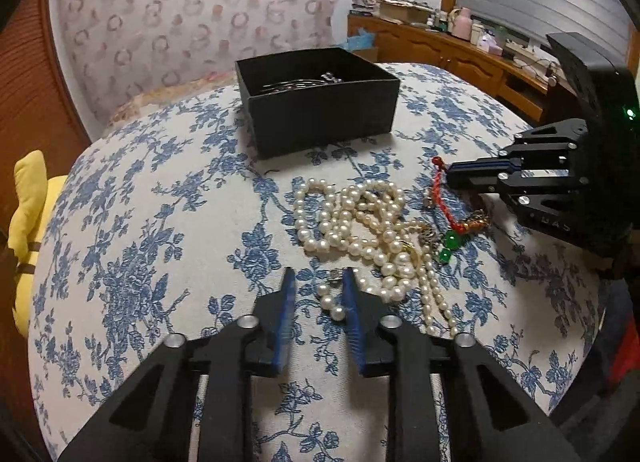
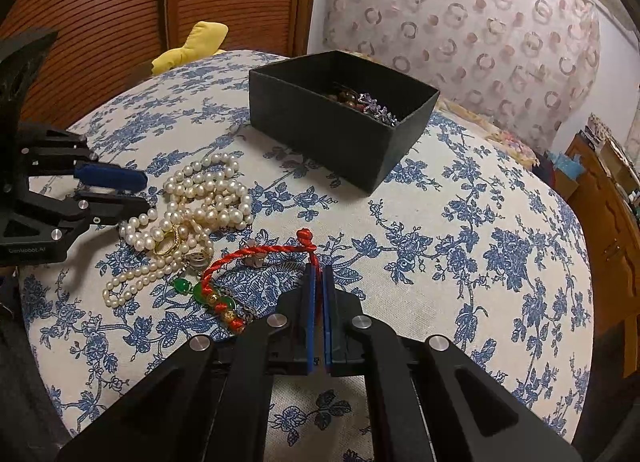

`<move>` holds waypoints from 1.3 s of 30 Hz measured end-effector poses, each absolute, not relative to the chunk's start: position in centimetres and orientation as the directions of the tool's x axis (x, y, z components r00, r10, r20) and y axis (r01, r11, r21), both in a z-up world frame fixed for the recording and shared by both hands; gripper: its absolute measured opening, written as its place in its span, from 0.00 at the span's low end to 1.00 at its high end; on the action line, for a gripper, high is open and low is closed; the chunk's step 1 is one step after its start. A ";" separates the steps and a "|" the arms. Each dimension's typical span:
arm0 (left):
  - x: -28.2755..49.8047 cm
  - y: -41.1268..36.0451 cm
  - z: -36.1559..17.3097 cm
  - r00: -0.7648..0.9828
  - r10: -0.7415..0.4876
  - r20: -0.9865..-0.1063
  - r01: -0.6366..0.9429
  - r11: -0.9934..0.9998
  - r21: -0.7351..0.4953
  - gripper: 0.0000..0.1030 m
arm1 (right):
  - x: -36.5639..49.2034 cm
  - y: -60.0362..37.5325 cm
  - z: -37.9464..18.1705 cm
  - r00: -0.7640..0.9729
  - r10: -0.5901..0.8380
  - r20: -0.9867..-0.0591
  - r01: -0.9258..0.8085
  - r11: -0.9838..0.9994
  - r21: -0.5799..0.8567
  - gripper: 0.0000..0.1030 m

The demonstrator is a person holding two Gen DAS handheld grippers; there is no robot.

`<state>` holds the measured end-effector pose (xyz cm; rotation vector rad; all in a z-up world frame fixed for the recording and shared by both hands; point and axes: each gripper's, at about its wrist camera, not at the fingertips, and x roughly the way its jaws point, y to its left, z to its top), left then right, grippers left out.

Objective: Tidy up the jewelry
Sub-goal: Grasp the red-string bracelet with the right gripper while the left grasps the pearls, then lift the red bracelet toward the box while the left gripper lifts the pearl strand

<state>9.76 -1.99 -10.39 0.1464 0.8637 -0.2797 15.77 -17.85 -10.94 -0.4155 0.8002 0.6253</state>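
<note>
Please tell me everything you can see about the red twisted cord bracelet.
The red twisted cord bracelet is a braided loop with a knot at one end and green stones and gold beads at the other. It lies on the blue floral cloth, beside the white pearl necklaces. The right tool is shut on the cord just below the knot.
</note>
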 end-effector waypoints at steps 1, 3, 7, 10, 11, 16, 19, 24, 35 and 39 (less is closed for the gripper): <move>9.7 -2.0 -10.4 0.615 -0.188 -0.765 0.306 0.952 0.013 0.11 | 15.8 -17.8 -10.9 0.534 0.357 -0.766 -0.657 0.745 -0.111 0.04; 9.7 -2.1 -10.4 0.613 -0.195 -0.766 0.310 0.951 0.007 0.07 | 15.7 -17.8 -10.9 0.534 0.357 -0.766 -0.657 0.745 -0.111 0.04; 9.6 -2.0 -10.4 0.615 -0.202 -0.762 0.309 0.951 -0.002 0.07 | 15.7 -17.9 -10.9 0.534 0.358 -0.766 -0.657 0.746 -0.110 0.04; 9.2 -1.8 -10.2 0.624 -0.212 -0.752 0.305 0.952 -0.015 0.06 | 15.7 -17.9 -10.9 0.534 0.357 -0.766 -0.657 0.746 -0.110 0.04; 9.1 -1.8 -9.9 0.628 -0.218 -0.747 0.306 0.952 -0.021 0.06 | 15.7 -17.9 -10.9 0.533 0.358 -0.767 -0.657 0.746 -0.109 0.04; 8.5 -1.8 -8.1 0.664 -0.243 -0.708 0.309 0.950 -0.036 0.06 | 16.0 -18.0 -10.9 0.519 0.370 -0.770 -0.660 0.747 -0.086 0.03; 8.3 -1.6 -6.4 0.690 -0.261 -0.675 0.311 0.949 -0.048 0.06 | 16.1 -18.5 -10.7 0.520 0.382 -0.764 -0.651 0.756 -0.065 0.03; 8.2 -1.4 -3.6 0.726 -0.283 -0.627 0.319 0.946 -0.059 0.06 | 15.4 -19.2 -8.8 0.552 0.418 -0.721 -0.643 0.765 -0.049 0.03; 9.4 -1.1 1.6 0.786 -0.292 -0.545 0.322 0.946 -0.044 0.06 | 13.9 -19.4 -3.6 0.613 0.476 -0.631 -0.648 0.759 -0.057 0.03; 10.1 -1.3 3.5 0.805 -0.286 -0.520 0.319 0.947 -0.026 0.06 | 13.8 -19.2 -2.3 0.626 0.486 -0.610 -0.651 0.756 -0.064 0.03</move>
